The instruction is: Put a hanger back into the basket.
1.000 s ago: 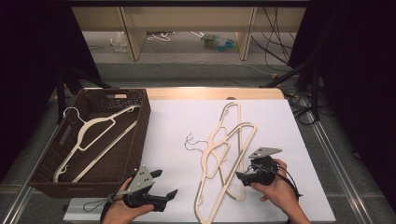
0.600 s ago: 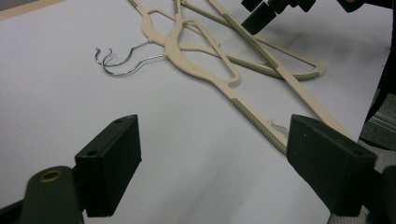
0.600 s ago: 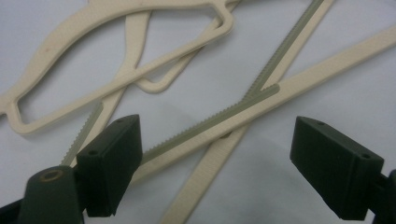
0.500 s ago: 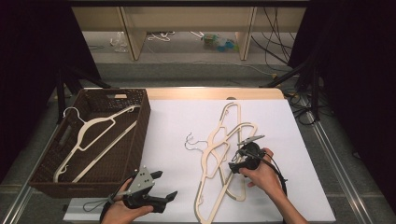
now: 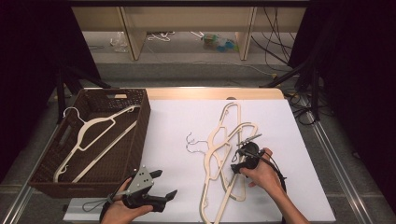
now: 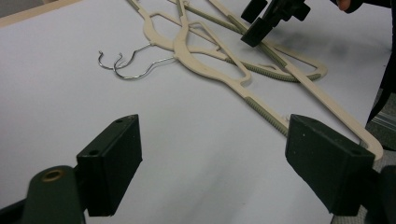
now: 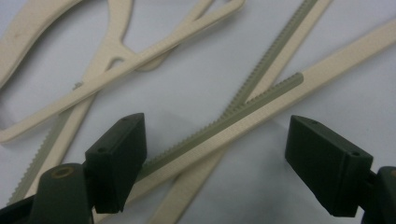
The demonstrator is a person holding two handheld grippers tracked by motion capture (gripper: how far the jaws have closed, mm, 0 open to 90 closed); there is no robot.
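White sheeting covers the surface (image 5: 177, 140), with a strip of bare wood along its far edge and dark floor and cables beyond. A pile of cream hangers (image 5: 224, 154) lies right of the middle, their wire hooks pointing toward the left edge and their long bars running toward the near edge. The right tool (image 5: 240, 161) is over the right side of this pile, held in the person's right hand (image 5: 264, 175). Its jaws stand wide apart and have just been closing a little; in the right gripper view a ribbed hanger bar (image 7: 224, 128) runs slantwise between them, with the left pad just beside it and the right pad well clear, so nothing is gripped. The left tool (image 5: 161, 184) is at the near edge, left of the pile, in the left hand (image 5: 121, 205); its jaws are spread and empty, with bare white sheeting between them in the left gripper view. A brown woven basket (image 5: 135, 135) sits at the left edge of the surface, and one more cream hanger (image 5: 93, 140) lies slantwise inside it.
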